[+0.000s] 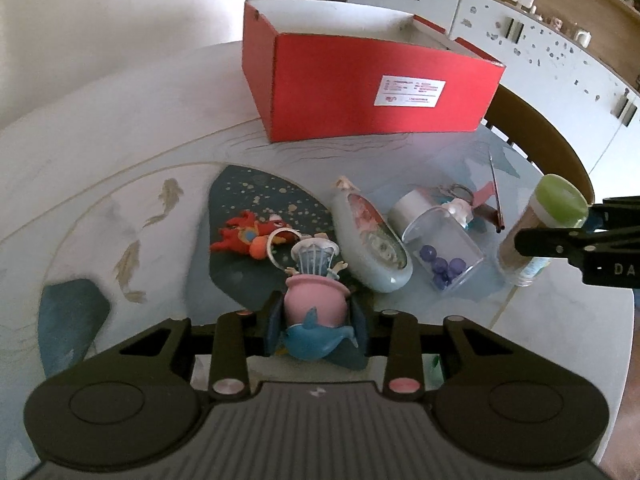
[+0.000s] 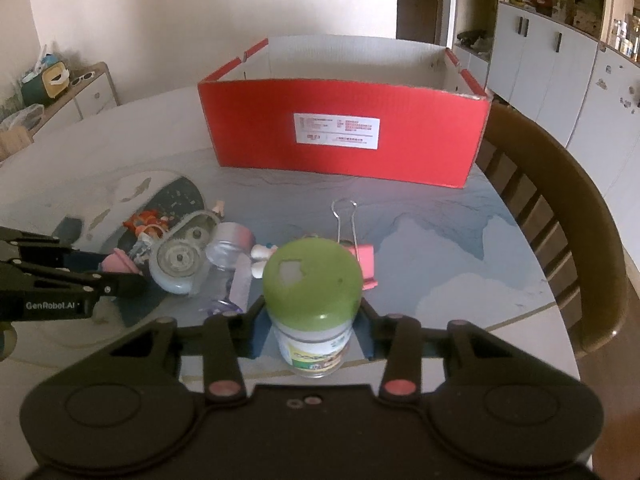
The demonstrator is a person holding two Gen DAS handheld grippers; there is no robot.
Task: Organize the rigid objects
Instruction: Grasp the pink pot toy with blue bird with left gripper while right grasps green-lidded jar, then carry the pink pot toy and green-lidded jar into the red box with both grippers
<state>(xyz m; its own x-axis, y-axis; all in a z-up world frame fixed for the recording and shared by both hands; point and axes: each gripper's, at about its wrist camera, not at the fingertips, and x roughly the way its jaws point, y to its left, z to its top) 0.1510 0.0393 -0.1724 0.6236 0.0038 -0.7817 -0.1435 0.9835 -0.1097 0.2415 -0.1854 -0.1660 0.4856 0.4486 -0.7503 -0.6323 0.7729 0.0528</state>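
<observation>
1 red cardboard box [image 2: 348, 136] is standing open at the far side of the round desk [image 2: 460, 248], white inside and carrying 1 white printed label on its near wall. In front of it 7 small things are showing, gathered close together. The left tongs [image 1: 316, 320] are clenching 1 toy figurine [image 1: 315, 300], a pink pot with a blue dolphin at its base and a pale blue ribbed top; the padded fingers [image 1: 362, 330] are pressing its sides. The right tongs [image 2: 314, 320] are grasping 1 green-capped bottle [image 2: 314, 280], which is standing upright between them; its body is pale with a printed label, and a patch of the green cap is scraped white. Beyond the figurine 1 red plush toy [image 1: 244, 234] is lying on a dark speckled patch of the desk's printed surface. Just right of the figurine 1 pale blue shoe-shaped toy [image 1: 372, 244] is lying on its side, touching 1 clear jar [image 1: 440, 248] that is tipped over, its silver lid pointing away; about 6 purple beads are lying inside it. Behind the jar 1 small white-capped trinket [image 1: 460, 208] is partly hidden. 1 pink binder clip [image 2: 364, 256] with 2 wire handles is lying just behind the bottle. 1 wooden chair [image 2: 560, 216] is standing at the desk's right edge
</observation>
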